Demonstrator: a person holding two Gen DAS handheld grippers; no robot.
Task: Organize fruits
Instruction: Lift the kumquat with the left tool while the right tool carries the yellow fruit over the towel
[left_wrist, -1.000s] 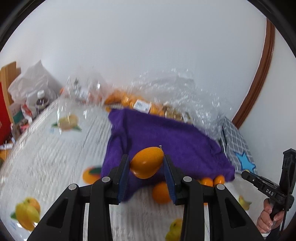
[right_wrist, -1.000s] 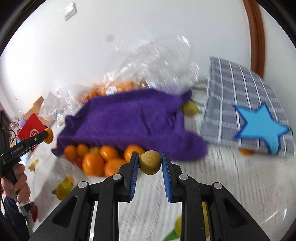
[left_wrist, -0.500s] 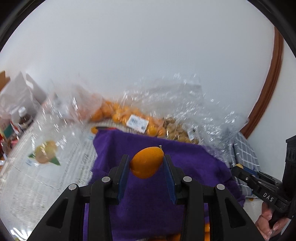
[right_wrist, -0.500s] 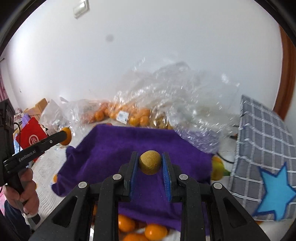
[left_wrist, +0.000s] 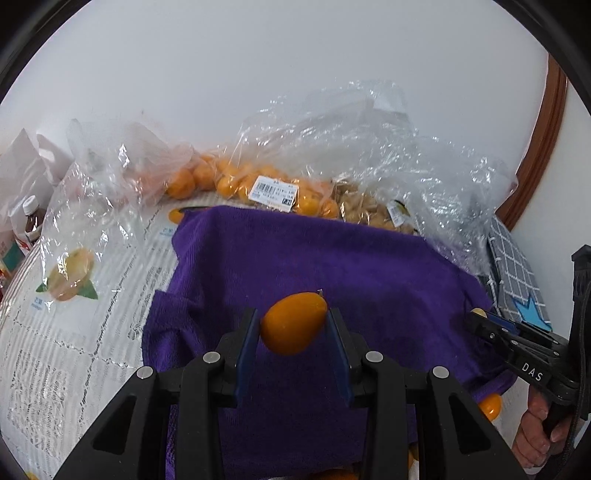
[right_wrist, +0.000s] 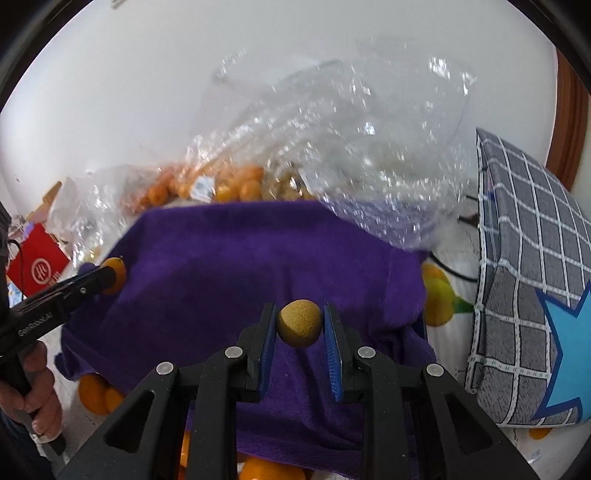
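Note:
My left gripper (left_wrist: 293, 328) is shut on an oval orange kumquat (left_wrist: 293, 323) and holds it above the purple towel (left_wrist: 332, 266). My right gripper (right_wrist: 299, 326) is shut on a small round rough yellow-brown fruit (right_wrist: 299, 323), also above the purple towel (right_wrist: 240, 258). The right gripper shows at the right edge of the left wrist view (left_wrist: 480, 317), the left gripper with its kumquat at the left of the right wrist view (right_wrist: 110, 275). Loose oranges (right_wrist: 96, 395) lie at the towel's near edge, partly hidden.
Clear plastic bags with oranges (left_wrist: 236, 181) and brownish fruit (left_wrist: 369, 214) lie behind the towel. A grey checked cushion with a blue star (right_wrist: 532, 295) stands on the right. A red bag (right_wrist: 37, 266) and bottles (left_wrist: 31, 218) are at the far left. The tablecloth (left_wrist: 74, 295) has fruit prints.
Both grippers have moved forward from the pile of loose oranges at the towel's near edge to above the towel, each still holding its fruit. The bags look nearer.

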